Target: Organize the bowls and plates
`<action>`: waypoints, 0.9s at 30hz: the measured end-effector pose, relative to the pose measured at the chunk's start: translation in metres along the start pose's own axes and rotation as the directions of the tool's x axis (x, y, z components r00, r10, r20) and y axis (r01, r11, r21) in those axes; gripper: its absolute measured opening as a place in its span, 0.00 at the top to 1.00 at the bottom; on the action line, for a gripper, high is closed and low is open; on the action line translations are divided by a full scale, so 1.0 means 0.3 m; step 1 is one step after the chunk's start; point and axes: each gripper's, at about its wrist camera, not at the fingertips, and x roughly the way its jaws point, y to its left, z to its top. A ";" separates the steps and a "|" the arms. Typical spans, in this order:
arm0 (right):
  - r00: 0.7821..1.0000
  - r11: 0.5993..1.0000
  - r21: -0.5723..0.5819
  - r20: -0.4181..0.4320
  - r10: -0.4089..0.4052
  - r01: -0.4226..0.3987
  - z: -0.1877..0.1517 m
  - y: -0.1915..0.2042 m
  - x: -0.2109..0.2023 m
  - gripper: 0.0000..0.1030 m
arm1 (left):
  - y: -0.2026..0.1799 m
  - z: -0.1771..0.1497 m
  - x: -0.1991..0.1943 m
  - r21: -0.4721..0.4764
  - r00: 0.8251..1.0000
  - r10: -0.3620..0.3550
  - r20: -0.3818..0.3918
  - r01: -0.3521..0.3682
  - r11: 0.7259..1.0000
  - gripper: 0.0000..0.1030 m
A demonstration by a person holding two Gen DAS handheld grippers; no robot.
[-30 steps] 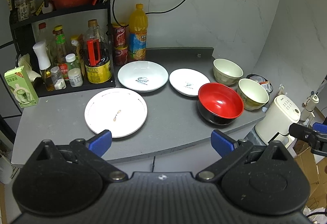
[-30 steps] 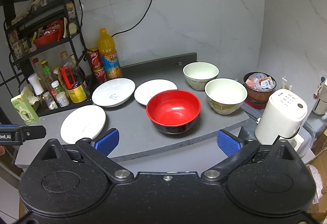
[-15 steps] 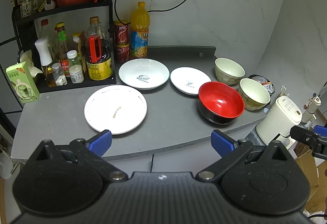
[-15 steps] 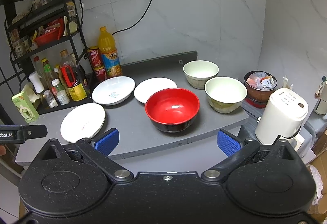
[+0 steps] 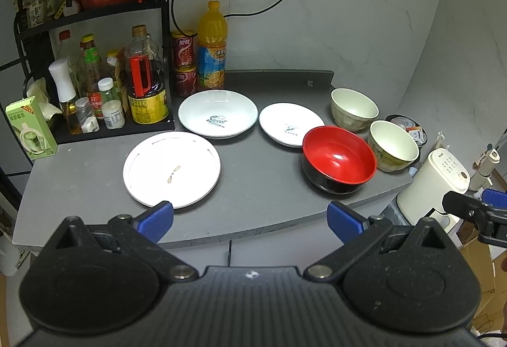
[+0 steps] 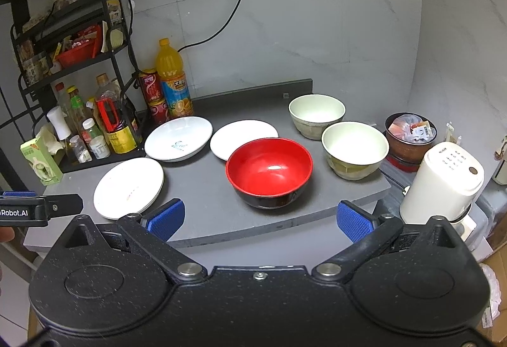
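Six pieces sit loose on the grey counter [image 5: 259,188], nothing stacked yet. The biggest, a flat white plate [image 5: 171,169], lies straight ahead of the left gripper [image 5: 248,217], its near rim just beyond the left blue pad and close to the counter's front edge, so that hand looks best placed for it. Behind it sit a deep plate [image 5: 218,113] and a smaller plate [image 5: 290,124]. The red bowl [image 6: 269,171] lies dead ahead of the right gripper [image 6: 259,218], with two cream bowls [image 6: 355,150] to its right. Both tongs are spread wide and hold nothing. Bare counter between plate and red bowl leaves room to work; the bottle rack [image 5: 95,87] crowds the left rear.
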 end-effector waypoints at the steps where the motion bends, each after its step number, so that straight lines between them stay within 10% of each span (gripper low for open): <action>1: 1.000 1.000 -0.001 0.001 -0.001 0.001 0.002 -0.005 0.002 0.00 | -0.003 0.002 0.002 0.000 1.000 0.002 0.003 -0.002 1.000 0.01; 27: 1.000 1.000 0.022 -0.021 -0.009 0.010 0.063 -0.141 0.123 0.00 | -0.135 0.093 0.152 -0.033 0.999 0.023 -0.049 -0.025 0.999 0.01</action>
